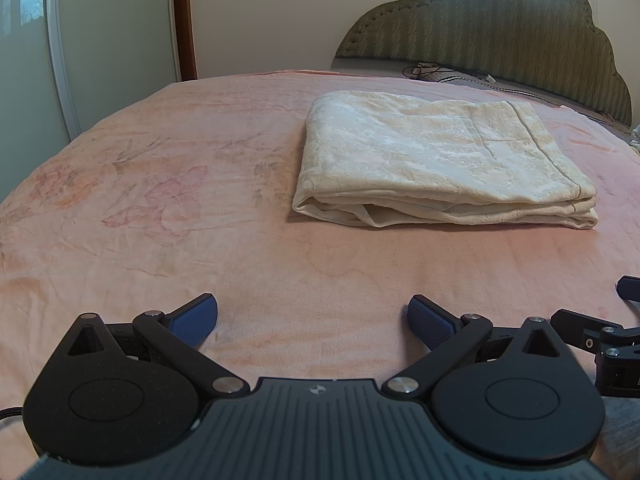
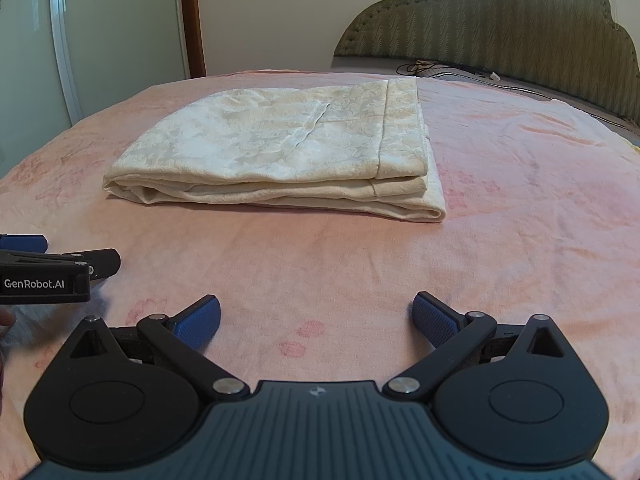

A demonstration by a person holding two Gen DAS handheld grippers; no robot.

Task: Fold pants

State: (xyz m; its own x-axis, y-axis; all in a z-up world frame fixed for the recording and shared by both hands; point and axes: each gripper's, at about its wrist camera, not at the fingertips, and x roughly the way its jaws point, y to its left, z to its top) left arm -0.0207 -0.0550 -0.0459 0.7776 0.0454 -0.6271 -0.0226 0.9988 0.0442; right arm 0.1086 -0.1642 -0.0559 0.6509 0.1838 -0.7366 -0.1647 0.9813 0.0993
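pink floral bedspread (image 1: pixel 200 208), green padded headboard (image 1: pixel 500 24), wardrobe (image 1: pixel 100 40)

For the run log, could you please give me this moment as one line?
pants: folded, on pink bedspread | left claw: open, empty | right claw: open, empty | contact: none

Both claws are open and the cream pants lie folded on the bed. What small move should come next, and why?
Probably none on the fabric: keep both claws back. The cream pants already lie in a compact layered stack on the pink bedspread. The left claw and right claw are open, hold nothing, and sit short of the stack's near edge.
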